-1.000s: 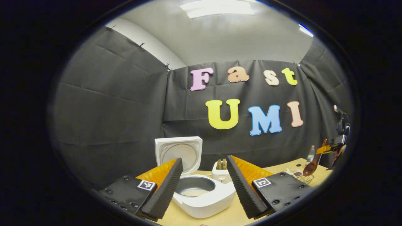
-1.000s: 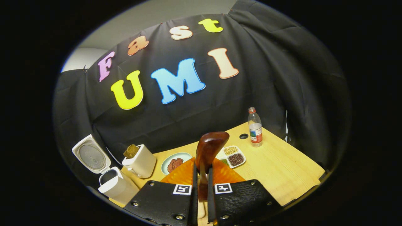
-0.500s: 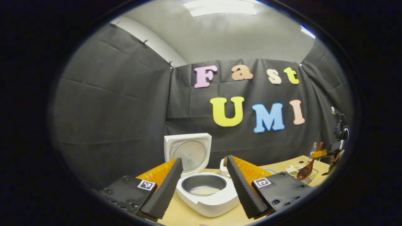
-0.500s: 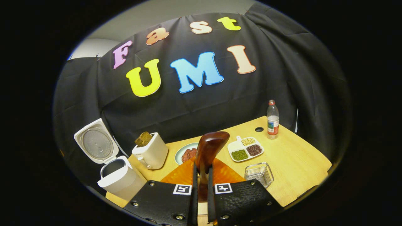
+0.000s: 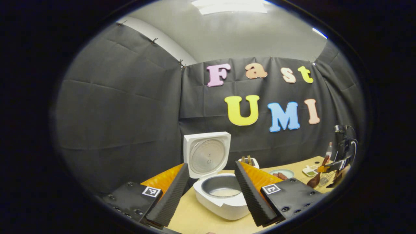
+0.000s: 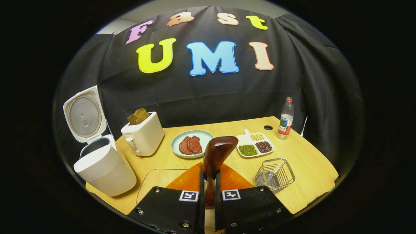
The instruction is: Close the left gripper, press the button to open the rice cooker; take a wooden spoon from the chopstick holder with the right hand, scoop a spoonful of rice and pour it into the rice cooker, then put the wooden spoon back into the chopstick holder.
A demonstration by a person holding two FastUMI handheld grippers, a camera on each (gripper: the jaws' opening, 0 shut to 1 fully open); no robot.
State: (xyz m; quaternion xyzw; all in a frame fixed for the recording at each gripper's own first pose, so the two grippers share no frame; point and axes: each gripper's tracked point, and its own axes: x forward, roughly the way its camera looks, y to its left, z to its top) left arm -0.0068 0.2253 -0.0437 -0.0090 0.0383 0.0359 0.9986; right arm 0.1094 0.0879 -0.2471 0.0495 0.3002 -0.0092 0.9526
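Note:
The white rice cooker [image 5: 224, 204] stands open with its lid [image 5: 207, 154] upright, and a pale layer lies in the bottom of its pot [image 5: 223, 192]. My left gripper [image 5: 211, 165] is open in front of it, holding nothing. My right gripper [image 6: 208, 172] is shut on the handle of the dark wooden spoon [image 6: 216, 151], held above the table with its bowl pointing forward. Right of the spoon sits the empty wire chopstick holder [image 6: 274, 174]. Beyond it lies a divided dish of grains [image 6: 255, 146]. In the left gripper view, the right gripper [image 5: 328, 169] holds the spoon [image 5: 314, 180] at far right.
On the wooden table [image 6: 308, 159] stand a white toaster [image 6: 143, 136] with bread, a plate of meat [image 6: 191, 144] and a water bottle [image 6: 286, 117]. A clear board [image 6: 156, 182] lies near the front. The rice cooker [image 6: 104, 169] sits at the table's left edge.
The right gripper, still shut on the spoon, has levelled out and tipped down, bringing the wire holder into view. The left gripper has drifted left, so the cooker sits further right between its fingers.

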